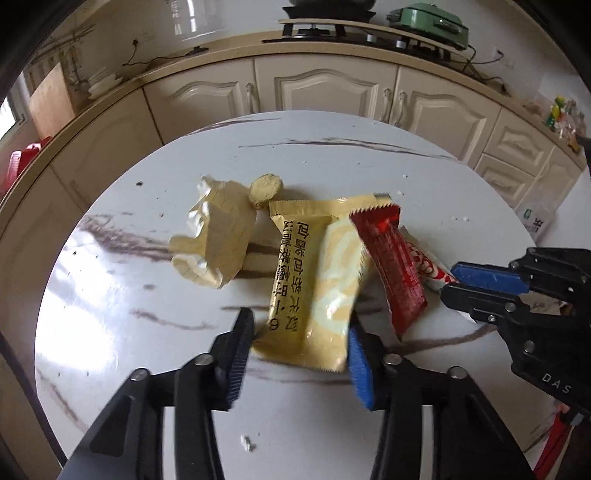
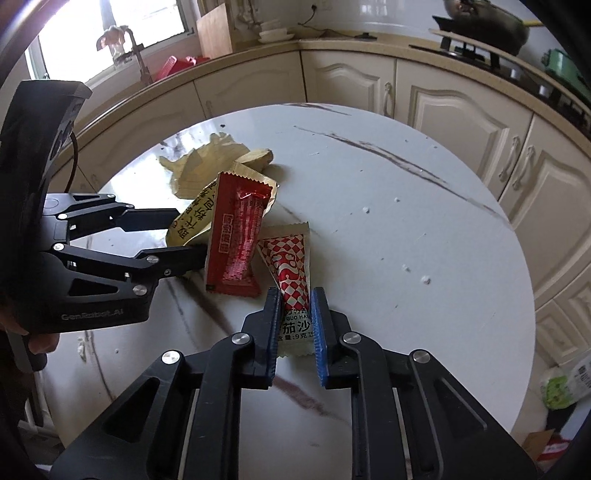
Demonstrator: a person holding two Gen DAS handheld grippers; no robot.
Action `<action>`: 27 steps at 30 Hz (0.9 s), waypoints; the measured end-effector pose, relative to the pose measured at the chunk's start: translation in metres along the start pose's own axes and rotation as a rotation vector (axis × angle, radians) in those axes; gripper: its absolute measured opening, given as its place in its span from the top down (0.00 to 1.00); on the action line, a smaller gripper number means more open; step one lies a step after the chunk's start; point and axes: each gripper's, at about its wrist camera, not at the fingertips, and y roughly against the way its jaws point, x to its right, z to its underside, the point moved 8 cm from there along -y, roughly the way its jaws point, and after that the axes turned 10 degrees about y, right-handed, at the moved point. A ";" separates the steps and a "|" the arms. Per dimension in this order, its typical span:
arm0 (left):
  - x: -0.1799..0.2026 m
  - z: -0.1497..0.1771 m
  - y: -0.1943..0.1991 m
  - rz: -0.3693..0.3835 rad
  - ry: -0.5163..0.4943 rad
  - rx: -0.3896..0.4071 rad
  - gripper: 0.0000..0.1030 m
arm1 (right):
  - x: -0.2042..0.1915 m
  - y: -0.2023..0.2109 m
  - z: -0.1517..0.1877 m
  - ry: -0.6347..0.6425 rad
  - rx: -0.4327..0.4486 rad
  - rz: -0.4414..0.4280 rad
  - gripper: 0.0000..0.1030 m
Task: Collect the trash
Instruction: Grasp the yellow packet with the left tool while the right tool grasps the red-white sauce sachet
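In the left wrist view my left gripper (image 1: 299,332) is shut on the near end of a yellow snack packet (image 1: 314,280) with black print, its pads pressing both long edges. A red packet (image 1: 395,266) leans on that packet's right side. A crumpled pale yellow wrapper (image 1: 218,240) and a biscuit piece (image 1: 266,190) lie beyond. In the right wrist view my right gripper (image 2: 295,297) is shut on a red-and-white checked sauce sachet (image 2: 291,273). The left gripper (image 2: 190,234) comes in from the left, holding the yellow packet (image 2: 188,221) beside the red packet (image 2: 236,236).
Everything lies on a round white marble table (image 1: 110,314) with scattered crumbs (image 1: 247,443). Cream kitchen cabinets (image 1: 325,88) and a counter with a stove (image 1: 317,29) curve behind. A hand (image 2: 37,343) grips the left tool. A green bag (image 2: 557,384) sits on the floor.
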 end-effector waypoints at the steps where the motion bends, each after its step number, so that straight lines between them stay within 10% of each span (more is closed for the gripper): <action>1: -0.003 0.003 0.001 0.022 0.023 -0.013 0.79 | -0.002 0.002 0.002 -0.007 0.005 -0.005 0.86; 27: 0.034 0.092 0.136 0.094 0.080 0.069 0.83 | -0.054 0.104 0.053 -0.041 0.086 -0.052 0.92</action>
